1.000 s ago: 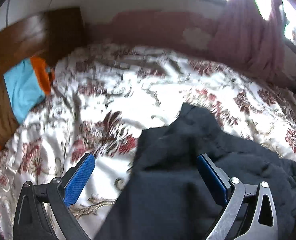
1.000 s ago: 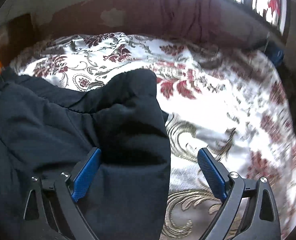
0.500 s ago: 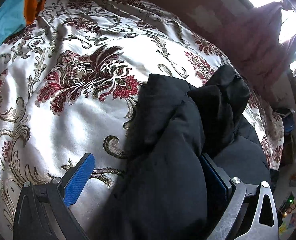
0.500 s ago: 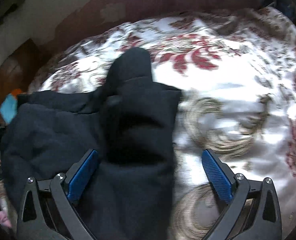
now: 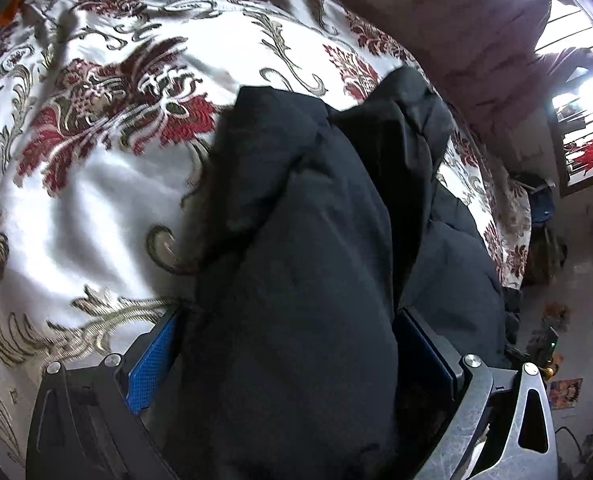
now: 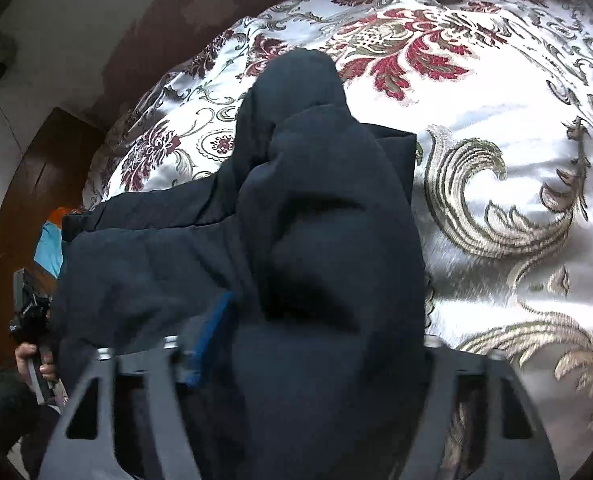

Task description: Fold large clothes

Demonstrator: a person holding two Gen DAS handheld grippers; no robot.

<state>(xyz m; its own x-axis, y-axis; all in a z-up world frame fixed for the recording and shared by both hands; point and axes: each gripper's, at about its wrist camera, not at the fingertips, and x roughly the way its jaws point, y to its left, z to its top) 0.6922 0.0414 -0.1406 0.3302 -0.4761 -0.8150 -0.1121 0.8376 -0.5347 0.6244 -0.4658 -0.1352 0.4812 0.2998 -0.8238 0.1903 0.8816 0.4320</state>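
Observation:
A large black garment [image 5: 296, 216] lies bunched on a floral satin bedspread [image 5: 96, 184]. In the left wrist view my left gripper [image 5: 292, 340] points down onto it. Its blue pads [image 5: 152, 360] stand wide, and a thick hump of the cloth fills the gap between them. In the right wrist view the black garment [image 6: 328, 216] rises as a folded ridge. My right gripper [image 6: 324, 332] is closing its jaws around that ridge. Its left blue pad [image 6: 212, 332] presses into the cloth, while the cloth hides the other pad.
The bedspread [image 6: 496, 128] spreads out to the right of the garment. A dark wooden headboard [image 6: 36, 184] and a blue and orange cloth [image 6: 50, 240] are at the far left. A hand [image 6: 32, 356] holds the other gripper's handle there. A curtain [image 5: 496, 52] and a window are beyond the bed.
Both grippers have tipped downward onto the garment. The right jaws have come much closer together around the black fold. The garment now reaches the left gripper's left pad.

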